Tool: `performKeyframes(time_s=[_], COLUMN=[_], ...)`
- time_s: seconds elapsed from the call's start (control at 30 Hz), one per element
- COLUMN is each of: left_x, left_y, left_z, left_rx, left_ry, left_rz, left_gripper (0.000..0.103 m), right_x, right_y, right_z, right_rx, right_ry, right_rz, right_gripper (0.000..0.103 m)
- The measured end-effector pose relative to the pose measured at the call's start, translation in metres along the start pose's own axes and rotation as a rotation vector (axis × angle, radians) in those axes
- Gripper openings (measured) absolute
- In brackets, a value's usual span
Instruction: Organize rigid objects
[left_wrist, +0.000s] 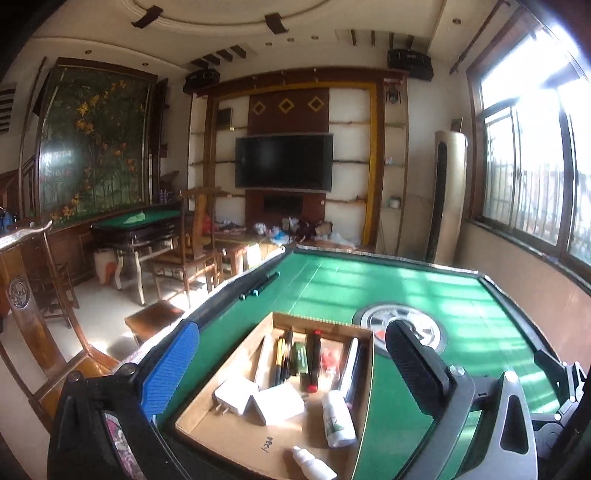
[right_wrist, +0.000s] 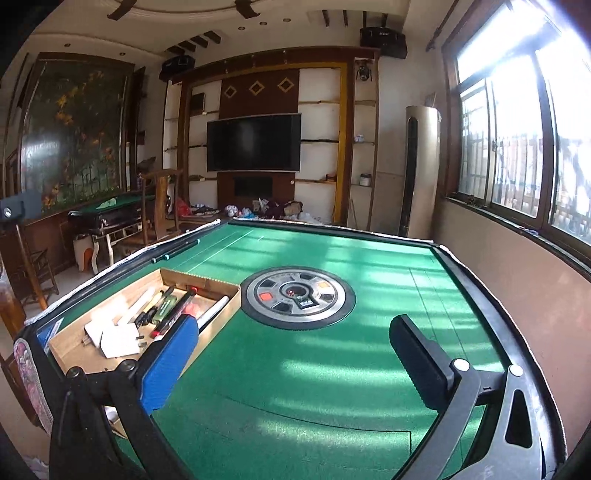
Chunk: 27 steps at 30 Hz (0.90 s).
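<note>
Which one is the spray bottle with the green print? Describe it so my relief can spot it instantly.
Start at the green table, then the cardboard tray near its left edge. At the tray's near right side lies a white bottle with green leaf print, fatter than the plain white bottle beside it.

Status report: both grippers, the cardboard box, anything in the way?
Left gripper open, empty, over cardboard box. Right gripper open, empty, over green table. Nothing blocking.

Left wrist view: close above box (left_wrist: 207, 417), tilted down, facing TV (left_wrist: 283, 161) wall. Right wrist view: further right, over bare felt of table (right_wrist: 369, 266), same heading. Shared: box (right_wrist: 221, 295), table centre dial (right_wrist: 297, 291), TV, windows.
</note>
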<state>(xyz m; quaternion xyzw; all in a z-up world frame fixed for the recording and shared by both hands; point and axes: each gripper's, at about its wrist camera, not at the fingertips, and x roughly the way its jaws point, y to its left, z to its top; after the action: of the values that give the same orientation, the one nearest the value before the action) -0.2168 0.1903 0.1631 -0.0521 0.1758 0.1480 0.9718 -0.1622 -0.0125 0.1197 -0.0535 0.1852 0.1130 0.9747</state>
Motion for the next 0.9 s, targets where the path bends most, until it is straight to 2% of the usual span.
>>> performKeyframes(time_s=[0.2,0.37,0.77,0.9], left_x=[0.047,0.070,0.109,0.106], left_y=[0.008,0.029,0.090,0.099], left_z=[-0.024,-0.032,-0.042,-0.042], left_rx=[-0.014,-0.045,-0.149,-0.161], left_ry=[0.159,0.223,0.307,0.298], left_rz=[0.061,0.104,0.142,0.167], left_gripper=[0.102,0.102,0.102,0.102], right_x=[0.026,0.040,0.068,0.075], right_y=[0.020,0.035,0.086,0.096], right_z=[-0.014,-0.018,0.013,0.013], right_rx=[-0.040,-0.058,-0.135,-0.140], right_ry=[0.076,0.112,0.116,0.124], right_rz=[0.054,0.065,0.083,0.103], right_gripper=[0.103,0.103,0.103,0.103])
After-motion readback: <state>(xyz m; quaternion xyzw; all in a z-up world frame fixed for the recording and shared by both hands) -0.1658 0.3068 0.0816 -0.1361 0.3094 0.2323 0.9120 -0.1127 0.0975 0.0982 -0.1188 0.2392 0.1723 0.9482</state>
